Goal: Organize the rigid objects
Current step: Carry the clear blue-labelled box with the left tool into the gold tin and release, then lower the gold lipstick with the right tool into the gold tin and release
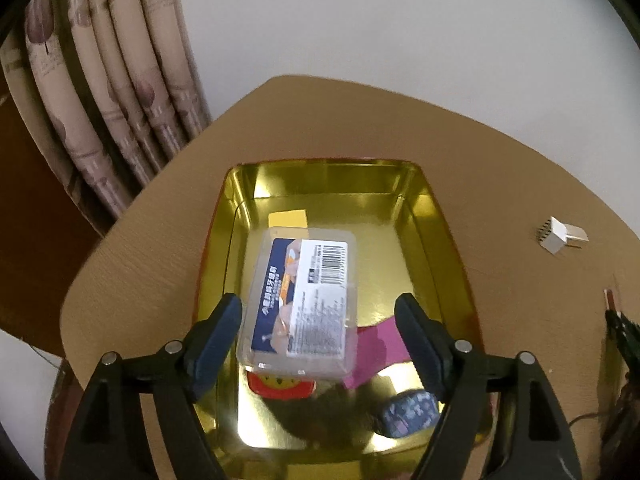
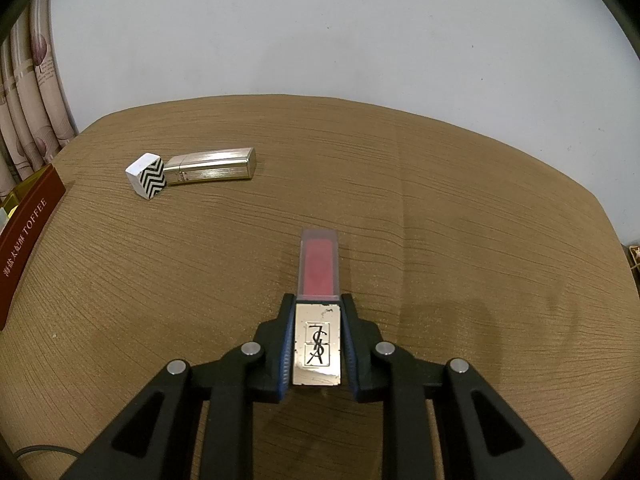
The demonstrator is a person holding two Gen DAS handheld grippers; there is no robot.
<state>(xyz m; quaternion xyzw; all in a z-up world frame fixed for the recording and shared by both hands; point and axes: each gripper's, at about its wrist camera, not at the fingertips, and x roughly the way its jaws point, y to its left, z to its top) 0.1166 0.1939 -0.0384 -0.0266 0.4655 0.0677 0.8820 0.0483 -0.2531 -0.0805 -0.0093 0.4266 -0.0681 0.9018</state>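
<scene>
The right hand-held gripper (image 2: 317, 312) is clamping a lip gloss (image 2: 318, 308) by its silver cap, both pads pressing the cap's sides, while the clear pink-filled body is pointing forward over the worktop (image 2: 460, 220). Farther off to the left, a silver tube (image 2: 212, 170) is lying on its side with a zigzag cube (image 2: 146, 175) touching its near end, and a red toffee box (image 2: 28, 224) is sitting at the left edge. In the left wrist view, the left hand-held gripper (image 1: 318, 312) is hanging over a gold tin (image 1: 432, 224) with its fingers spread wide apart. Between them a clear box (image 1: 300, 300) with a blue and white label is appearing blurred and tilted; neither finger is touching it, and whether it is resting on the tin's contents cannot be told. Beneath it inside the tin, a red item (image 1: 280, 388), a pink item (image 1: 378, 348) and a dark patterned item (image 1: 408, 412) are lying. Beyond, on the worktop to the right, a white plug (image 1: 560, 236) is lying well apart from the tin.
</scene>
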